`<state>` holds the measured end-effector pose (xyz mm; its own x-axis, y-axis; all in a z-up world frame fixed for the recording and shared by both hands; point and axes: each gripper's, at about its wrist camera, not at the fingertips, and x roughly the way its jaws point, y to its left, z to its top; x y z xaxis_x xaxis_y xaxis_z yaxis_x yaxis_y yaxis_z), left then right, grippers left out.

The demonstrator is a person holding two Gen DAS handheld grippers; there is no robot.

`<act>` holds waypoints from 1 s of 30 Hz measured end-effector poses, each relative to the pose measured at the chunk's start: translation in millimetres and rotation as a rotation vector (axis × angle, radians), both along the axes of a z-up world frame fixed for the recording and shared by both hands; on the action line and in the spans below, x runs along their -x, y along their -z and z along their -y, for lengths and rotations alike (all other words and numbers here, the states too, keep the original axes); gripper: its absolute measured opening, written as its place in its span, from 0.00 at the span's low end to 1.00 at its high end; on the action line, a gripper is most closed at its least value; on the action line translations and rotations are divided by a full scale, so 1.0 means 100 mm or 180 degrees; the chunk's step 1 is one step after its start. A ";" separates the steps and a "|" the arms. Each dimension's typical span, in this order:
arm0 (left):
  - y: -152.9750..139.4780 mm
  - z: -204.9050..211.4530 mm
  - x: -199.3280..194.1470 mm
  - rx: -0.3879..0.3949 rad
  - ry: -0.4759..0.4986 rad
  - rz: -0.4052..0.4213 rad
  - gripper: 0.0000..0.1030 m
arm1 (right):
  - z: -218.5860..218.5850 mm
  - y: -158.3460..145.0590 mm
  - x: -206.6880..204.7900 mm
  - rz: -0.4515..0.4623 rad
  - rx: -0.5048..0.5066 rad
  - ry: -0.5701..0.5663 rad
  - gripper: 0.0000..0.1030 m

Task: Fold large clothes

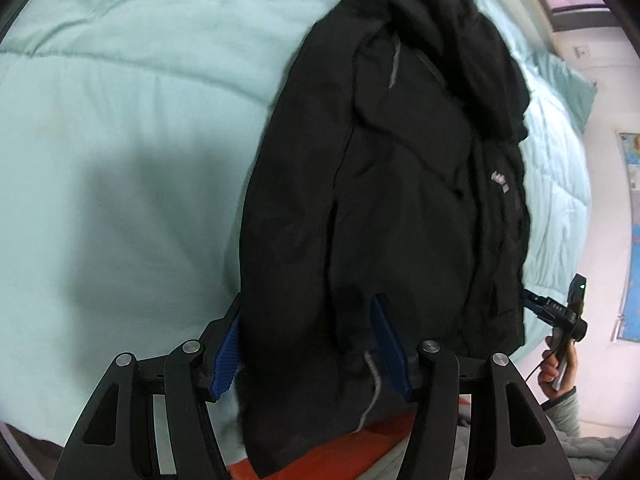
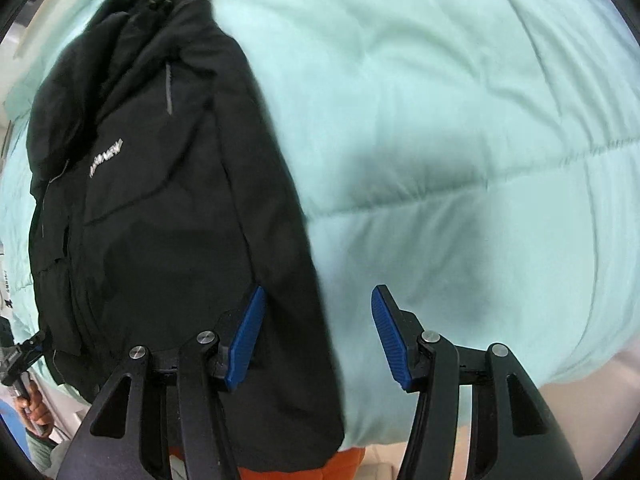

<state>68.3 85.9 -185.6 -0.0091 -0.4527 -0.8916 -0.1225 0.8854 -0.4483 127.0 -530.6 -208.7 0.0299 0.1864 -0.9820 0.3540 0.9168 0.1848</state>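
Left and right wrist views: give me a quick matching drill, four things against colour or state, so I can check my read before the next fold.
Things:
1. jacket
2. comforter
3. left gripper
4. finger pads

Colour or state:
a. blue, ribbed
b. black, lying lengthwise on the bed
c. pale mint, quilted
d. open, straddling the jacket's near hem

Pairs: 1-b, 2-c, 3-d, 4-a. The right gripper is open too, at the jacket's edge.

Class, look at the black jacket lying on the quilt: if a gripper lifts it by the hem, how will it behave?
The black jacket looks soft and creased, so it would probably droop and unfold. Its padded bulk suggests some weight. The smooth-looking shell may slip between open jaws unless pinched firmly.
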 end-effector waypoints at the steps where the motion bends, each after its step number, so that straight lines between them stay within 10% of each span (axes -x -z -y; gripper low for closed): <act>1: 0.04 0.02 0.01 -0.0034 0.0019 -0.0044 0.59 | 0.01 0.05 0.05 -0.0039 -0.0056 0.0013 0.57; 7: 0.16 0.00 0.13 0.0053 -0.0080 -0.0111 0.59 | 0.05 0.28 0.20 -0.0179 -0.0454 0.0127 0.60; 10: -0.07 0.03 0.16 0.0394 -0.0104 0.0131 0.33 | 0.01 0.17 0.25 -0.0145 -0.0659 0.0048 0.47; 15: -0.33 0.06 0.11 0.0918 -0.0079 0.0306 0.33 | -0.18 -0.09 0.36 -0.0196 -0.0826 -0.0334 0.46; 18: -0.18 0.12 0.08 0.0778 -0.0034 0.0133 0.34 | -0.20 -0.04 0.36 -0.0273 -0.0842 -0.0398 0.49; 21: 0.05 0.21 0.10 0.0469 0.0110 -0.0123 0.43 | -0.21 0.10 0.39 -0.0333 -0.0923 -0.0315 0.71; 26: 0.11 0.25 0.13 0.0520 0.0084 -0.0152 0.43 | -0.35 0.10 0.43 -0.0373 -0.0844 -0.0478 0.70; 30: -0.03 0.26 0.12 0.0669 0.0192 -0.0011 0.41 | -0.48 -0.12 0.43 -0.0196 -0.0599 -0.0656 0.28</act>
